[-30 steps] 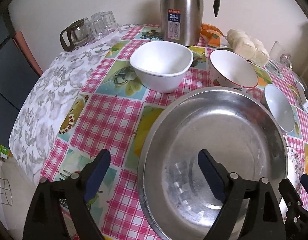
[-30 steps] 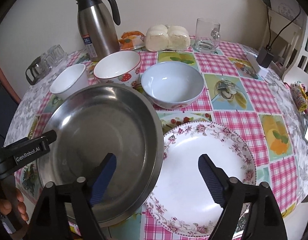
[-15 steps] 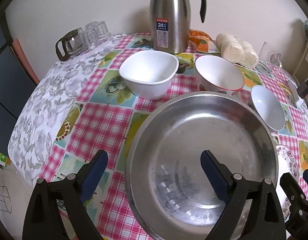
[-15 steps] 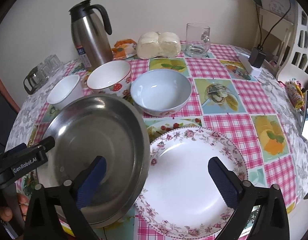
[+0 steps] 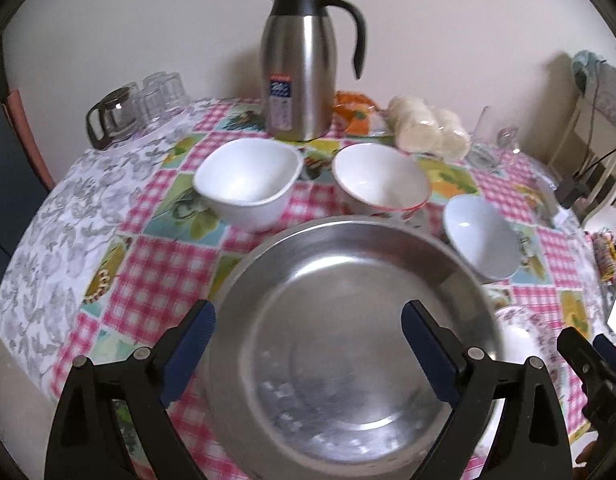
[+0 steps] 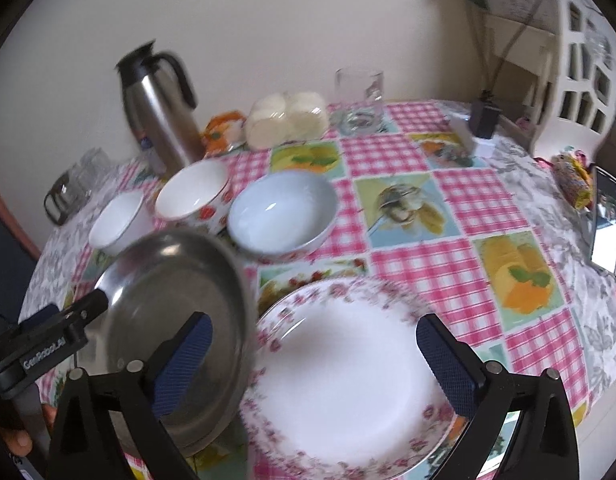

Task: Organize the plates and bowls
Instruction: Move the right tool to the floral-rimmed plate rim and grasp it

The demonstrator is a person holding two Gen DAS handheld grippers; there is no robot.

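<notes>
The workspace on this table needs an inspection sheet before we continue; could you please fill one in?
Surface: table under a pink checked fruit-print cloth.
Job's things: steel plate beside floral plate; behind them square white bowl, red-rimmed bowl, pale blue bowl.
Clutter: steel jug, wrapped buns, glass mug, glasses, phone.
Grippers: left gripper open; right gripper open, holding nothing.
Cables: black adapter with cord.
Surroundings: cream wall; white chair.
</notes>
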